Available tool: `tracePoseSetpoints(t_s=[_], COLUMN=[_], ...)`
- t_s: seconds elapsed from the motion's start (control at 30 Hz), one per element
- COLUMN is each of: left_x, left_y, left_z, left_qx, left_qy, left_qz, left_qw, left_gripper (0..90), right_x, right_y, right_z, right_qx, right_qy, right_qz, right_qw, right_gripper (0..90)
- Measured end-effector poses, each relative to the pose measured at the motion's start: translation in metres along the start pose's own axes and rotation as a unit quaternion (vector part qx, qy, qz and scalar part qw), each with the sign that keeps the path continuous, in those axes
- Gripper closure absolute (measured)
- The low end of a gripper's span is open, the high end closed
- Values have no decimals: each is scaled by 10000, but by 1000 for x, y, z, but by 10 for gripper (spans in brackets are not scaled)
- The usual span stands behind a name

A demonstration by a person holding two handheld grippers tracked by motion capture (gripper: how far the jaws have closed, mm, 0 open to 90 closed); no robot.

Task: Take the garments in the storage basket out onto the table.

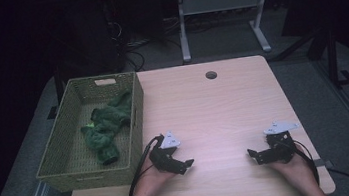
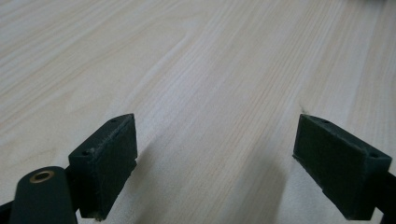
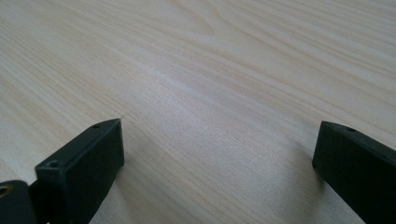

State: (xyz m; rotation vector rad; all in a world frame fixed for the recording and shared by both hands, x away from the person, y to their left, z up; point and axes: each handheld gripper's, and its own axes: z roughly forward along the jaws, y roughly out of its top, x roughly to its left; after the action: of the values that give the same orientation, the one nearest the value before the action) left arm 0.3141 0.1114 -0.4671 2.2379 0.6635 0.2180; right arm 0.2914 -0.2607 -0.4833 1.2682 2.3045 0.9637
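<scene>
Both grippers rest low near the table's front edge, left gripper and right gripper with jaws spread and empty, likely parked since the green cloth already lies in the basket at the left edge.

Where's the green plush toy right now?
In the high view the green plush toy lies inside the woven basket at the table's left edge, just beyond the left claw.

The green cloth in the basket is too dim and small to identify. The basket's near wall hides the table's near-left corner. Both forearms are cut off at the near edge.
</scene>
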Motion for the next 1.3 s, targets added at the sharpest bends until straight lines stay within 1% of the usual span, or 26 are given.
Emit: tracePoseSetpoints(t_s=[0.03,0.07,0.1,0.13,0.17,0.2,0.37,0.4,0.53,0.6,0.77,0.87,0.93,1.0,1.07,1.13,1.17,1.2,1.3], left_x=[0,0,0,1,1,1,3,3,3,4,3,2,2,1,1,1,1,2,3], left_y=[1,2,3,4,5,5,8,10,14,17,23,24,28,31,35,37,40,41,45], left_z=[-1,-2,-3,-4,-5,-6,-7,-8,-12,-13,-20,-21,-24,-27,-30,-32,-34,-36,-39], left_qx=[-21,-45,-66,-55,-57,-121,-102,-159,-115,-17,-101,-108,-51,-89,-76,-114,-166,-162,-248], left_qy=[-16,-15,-17,6,13,9,5,7,-75,-110,-124,-138,-88,-120,-98,-100,-83,-87,-128], left_qz=[-31,-8,-31,0,-11,-66,-41,-63,-50,16,48,49,116,84,176,190,155,189,128], left_qw=[10000,10000,10000,10000,10000,9999,9999,9999,9999,9999,9999,9998,9999,9999,9998,9997,9997,9997,9995], left_gripper=[130,130,130,130,130,130,130,130,130,130,130,130,130,131,131,132,133,133,133], right_x=[0,0,0,0,0,0,0,0,0,0,0,0,0,0,0,1,1,1,1], right_y=[0,0,0,0,0,0,0,0,0,0,0,0,0,0,0,0,-1,-1,-1], right_z=[0,0,0,0,0,0,0,0,0,0,0,0,0,0,0,0,-1,-1,-1], right_qx=[0,4,4,6,9,6,8,7,6,6,7,6,8,8,9,9,-5,-3,-5], right_qy=[0,1,2,3,4,2,2,2,3,3,4,4,5,5,5,2,-8,-6,-6], right_qz=[0,7,7,6,3,8,5,8,6,3,7,6,3,3,5,18,-12,-10,-11], right_qw=[10000,10000,10000,10000,10000,10000,10000,10000,10000,10000,10000,10000,10000,10000,10000,10000,10000,10000,10000], right_gripper=[16,16,16,16,16,16,16,16,16,16,16,16,16,16,16,16,16,16,16])
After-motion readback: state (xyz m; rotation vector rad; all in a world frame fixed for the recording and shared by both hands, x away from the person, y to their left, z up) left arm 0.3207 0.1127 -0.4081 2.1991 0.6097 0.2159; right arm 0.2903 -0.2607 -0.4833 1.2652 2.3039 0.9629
